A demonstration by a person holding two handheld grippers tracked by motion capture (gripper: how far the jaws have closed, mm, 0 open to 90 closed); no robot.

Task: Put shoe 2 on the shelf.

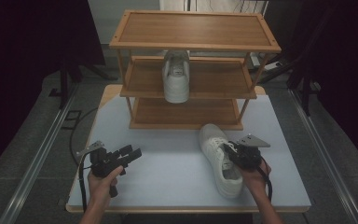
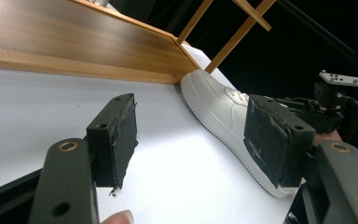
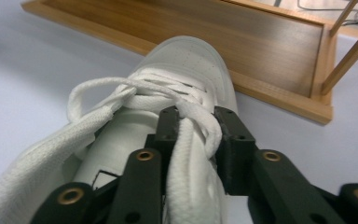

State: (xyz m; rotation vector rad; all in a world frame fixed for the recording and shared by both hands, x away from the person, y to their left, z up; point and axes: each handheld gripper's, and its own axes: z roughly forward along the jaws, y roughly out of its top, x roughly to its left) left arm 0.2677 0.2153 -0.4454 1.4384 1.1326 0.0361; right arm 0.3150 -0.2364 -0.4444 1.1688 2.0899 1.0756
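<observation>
Inspected from the high view: white sneaker [image 1: 220, 158] lying on the pale table [image 1: 168, 163], toe toward the wooden shoe rack [image 1: 193, 44], heel toward the near edge. Toe just beside the front edge of the rack's bottom shelf; whether touching, cannot tell. Right gripper [image 1: 233, 151] set on the sneaker at the collar and lace area, held in the right hand [image 1: 253, 175]; grey three-cornered plate on top of it.

Confirmed in the right gripper view: right gripper [image 3: 196, 121] clamped on the side wall of the sneaker [image 3: 182, 65] at the lacing — one black jaw inside the opening against the tongue, the other on the outer flank, pads pressing on the white material. Laces [image 3: 102, 93] looped loose in front of the jaws. Bottom shelf of the rack [image 3: 261, 37] just beyond the toe.

Left gripper [image 1: 126, 155] held in the left hand [image 1: 103, 179] low over the table's left half, well apart from the sneaker, pointing to the right. Seen in the left gripper view: left gripper [image 2: 191, 135] with jaws spread wide, nothing between the pads — bare table [image 2: 37, 107] beneath. Same view, farther off: sneaker [image 2: 214, 102] resting on its sole, the right gripper [image 2: 317, 112] at its rear.

Second white sneaker [image 1: 176, 77] standing on the rack's middle shelf, heel toward the camera. Top shelf bare wood.
</observation>
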